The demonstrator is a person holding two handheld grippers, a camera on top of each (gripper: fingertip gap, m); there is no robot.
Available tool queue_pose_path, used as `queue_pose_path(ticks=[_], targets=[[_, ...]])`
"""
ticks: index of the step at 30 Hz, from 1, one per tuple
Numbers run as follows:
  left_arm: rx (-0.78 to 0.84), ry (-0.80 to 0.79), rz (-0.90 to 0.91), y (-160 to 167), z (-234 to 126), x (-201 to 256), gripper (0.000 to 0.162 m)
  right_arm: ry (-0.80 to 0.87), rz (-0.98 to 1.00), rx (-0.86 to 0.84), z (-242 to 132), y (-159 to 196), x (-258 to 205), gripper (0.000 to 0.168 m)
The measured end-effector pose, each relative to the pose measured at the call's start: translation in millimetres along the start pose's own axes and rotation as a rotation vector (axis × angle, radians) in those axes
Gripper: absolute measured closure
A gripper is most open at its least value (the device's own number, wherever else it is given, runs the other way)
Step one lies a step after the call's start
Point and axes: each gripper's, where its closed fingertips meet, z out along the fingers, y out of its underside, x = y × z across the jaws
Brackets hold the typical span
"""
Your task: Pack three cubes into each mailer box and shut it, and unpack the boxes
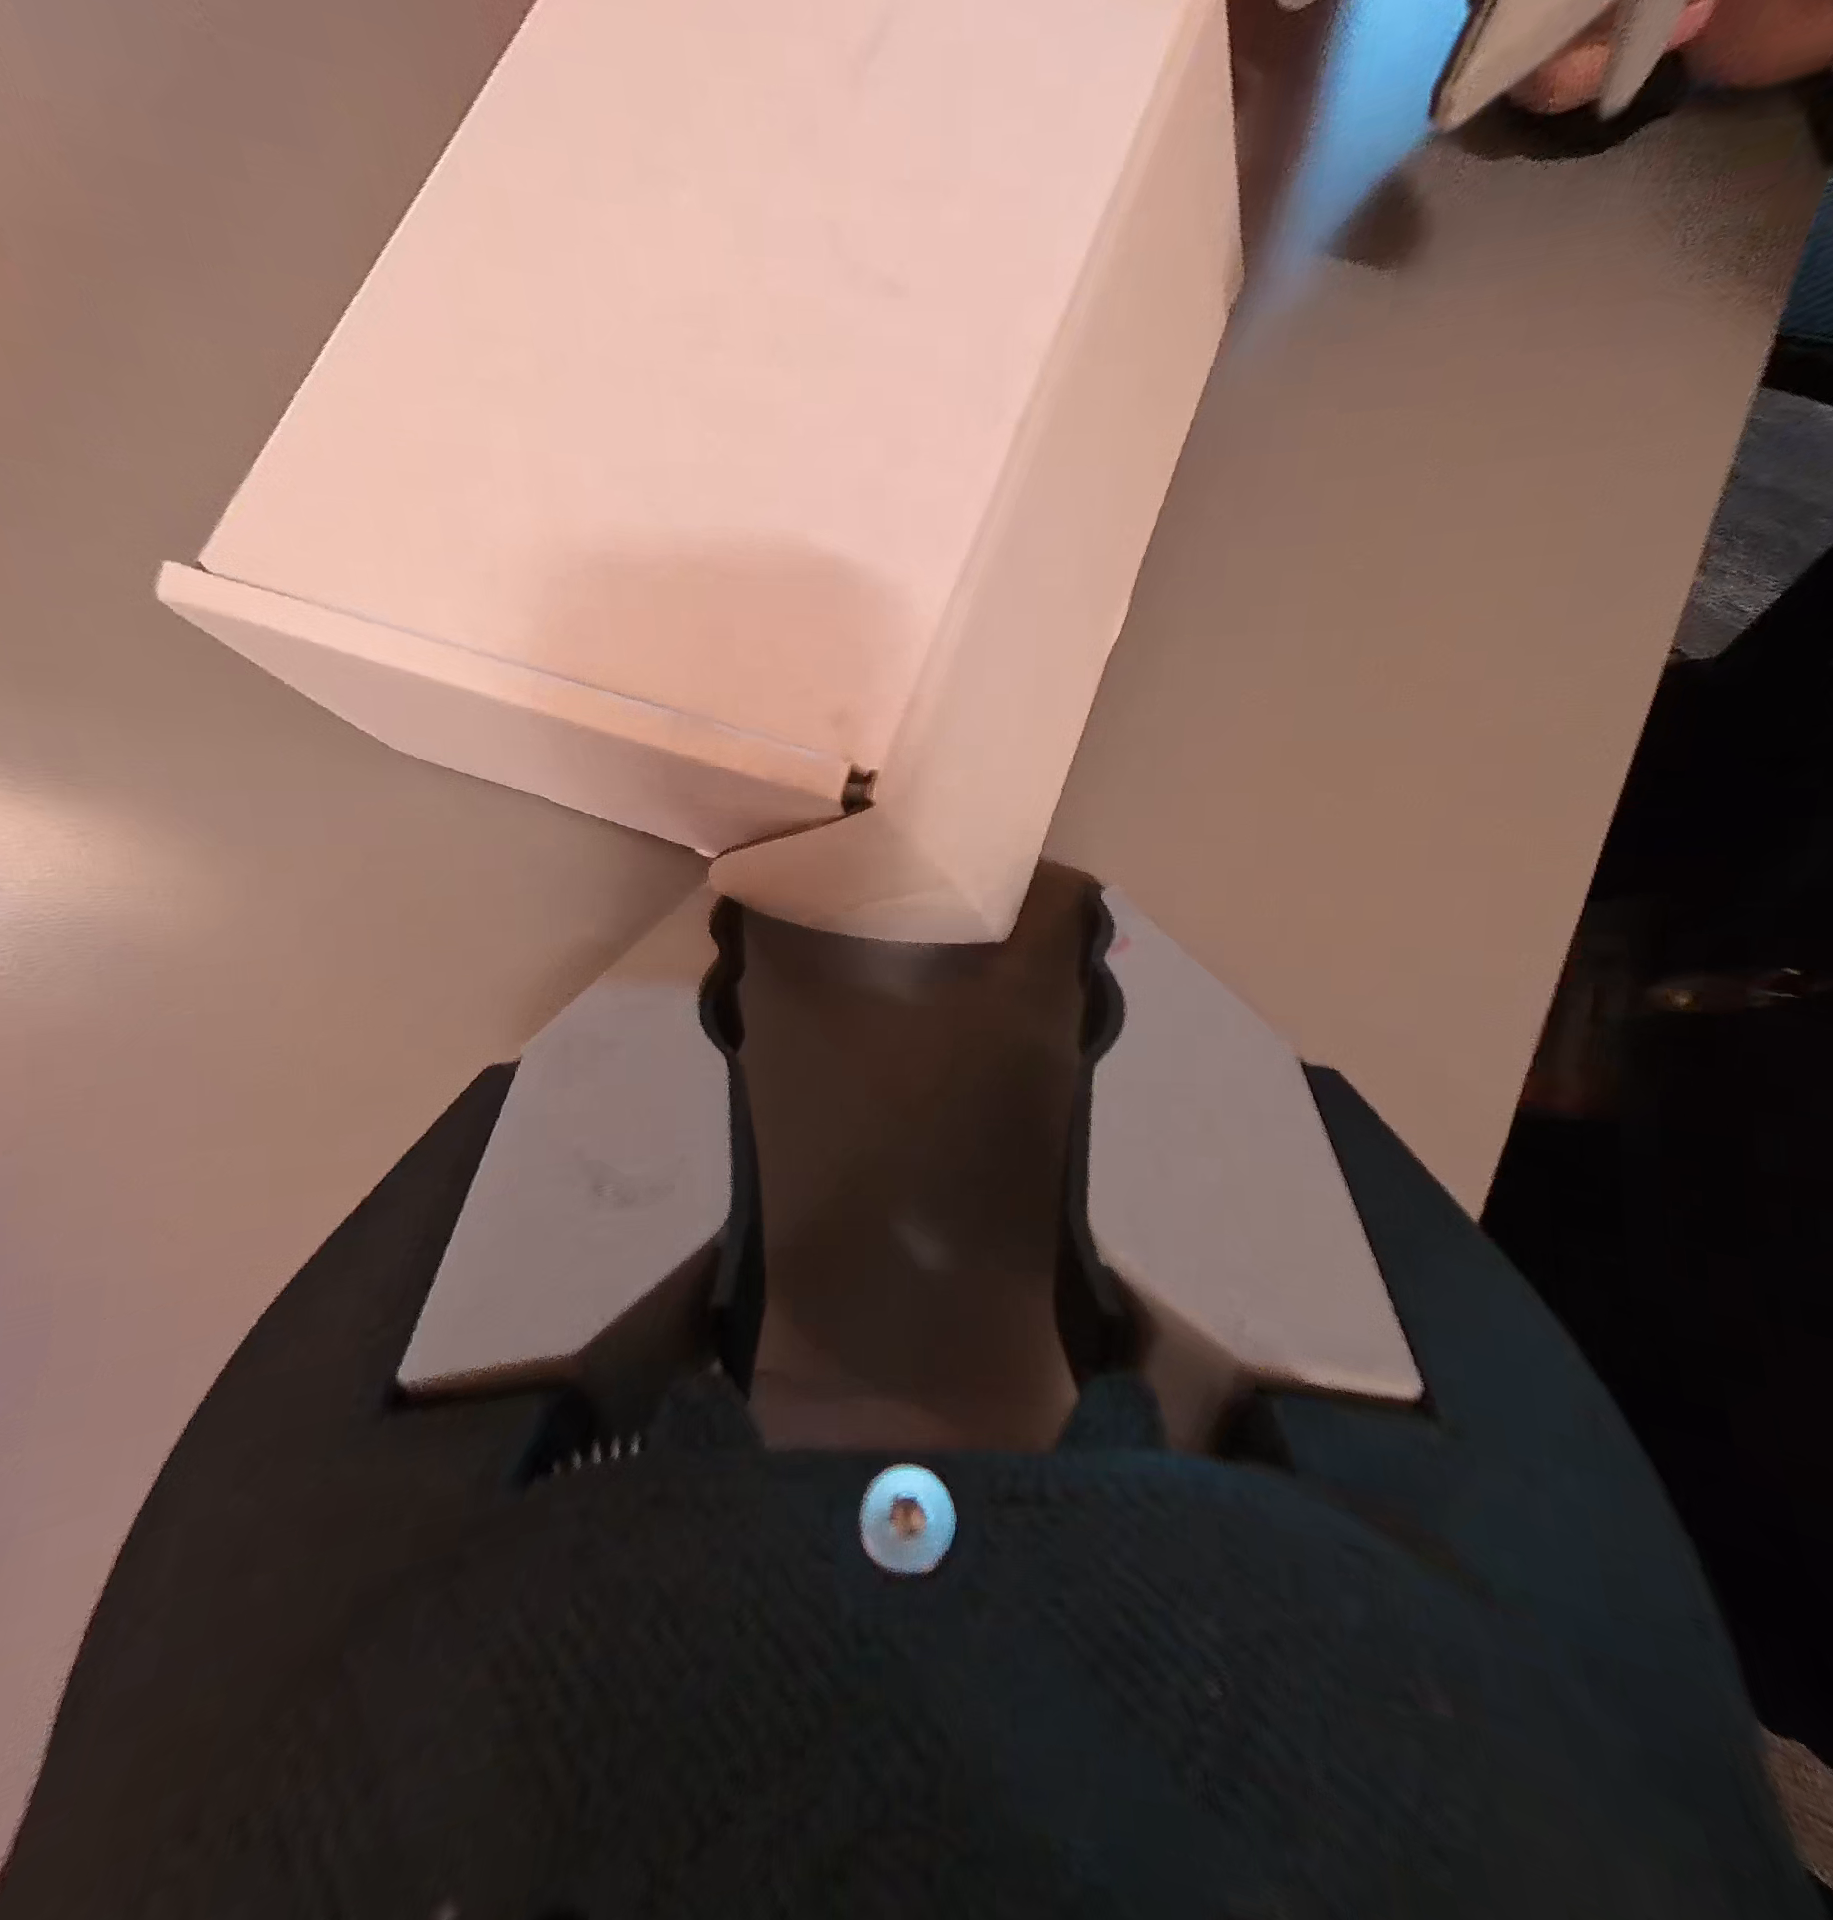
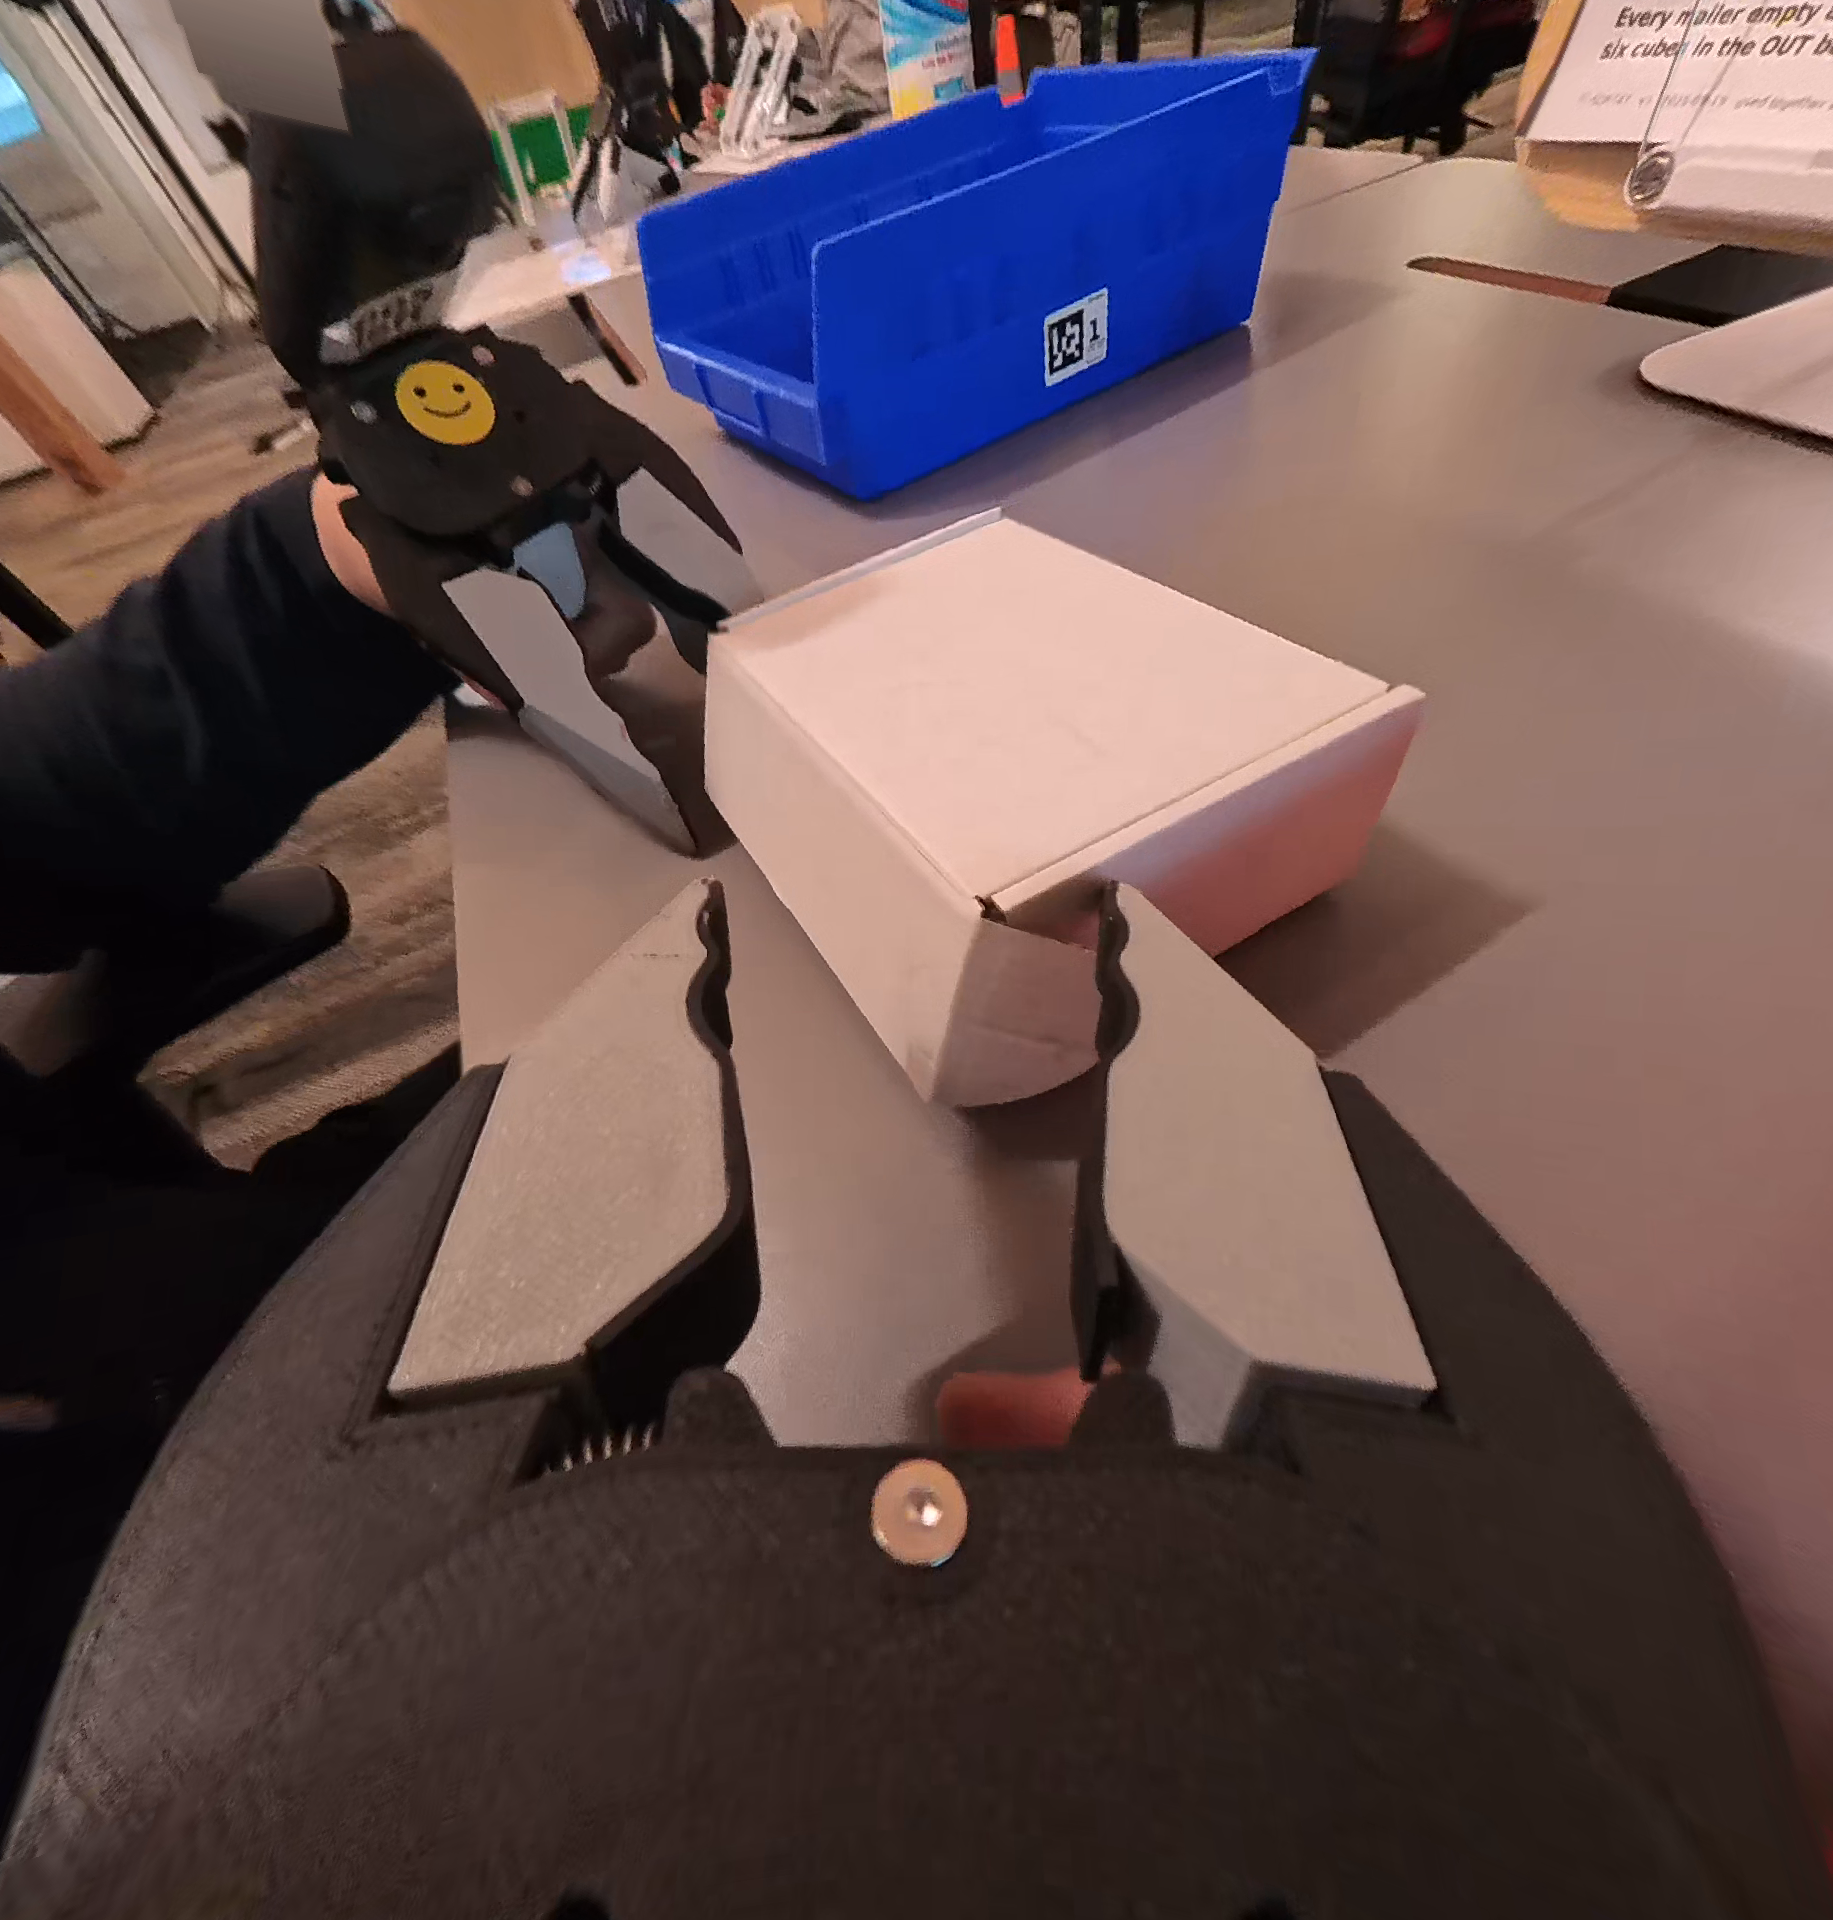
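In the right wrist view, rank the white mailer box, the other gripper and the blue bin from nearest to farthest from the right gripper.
1. White mailer box: shut, straight ahead, its near corner reaching the tips of the right gripper.
2. Other gripper: to the left, at the box's far left side.
3. Blue bin: beyond the box, farther back on the table.

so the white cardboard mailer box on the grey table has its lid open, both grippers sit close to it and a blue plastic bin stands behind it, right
Not quite: the white cardboard mailer box has its lid shut, flat on top, as the right wrist view shows. The rest holds: it lies on the grey table, the left gripper and right gripper are close to it with jaws open, and the blue plastic bin stands behind.
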Motion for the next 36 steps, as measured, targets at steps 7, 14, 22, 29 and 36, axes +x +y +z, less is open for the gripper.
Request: queue_pose_path(ticks=[7,14,22,29,36], targets=[[0.000,0.040,0.024,-3.9,4.1,2.9,0.104,-0.030,0.096,0.038,0.4,-6.3,7.5,0.090],[0.035,-0.014,-0.052,-14.0,6.6,-19.6,0.109,0.102,-0.023,-0.012,6.4,-2.5,17.6,0.094],[0.052,-0.090,-0.050,-17.1,-1.9,-15.3,0.109,0.124,-0.018,-0.018,1.9,-2.4,9.7,0.095],[0.120,-0.152,-0.005,-54.3,-29.6,0.0,0.106,0.204,-0.129,-0.061,-14.9,-33.7,-0.3,0.089],[0.048,-0.225,-0.046,-56.7,-36.1,-23.4,0.116,0.101,0.067,-0.132,-7.2,-42.6,4.9,0.094]])
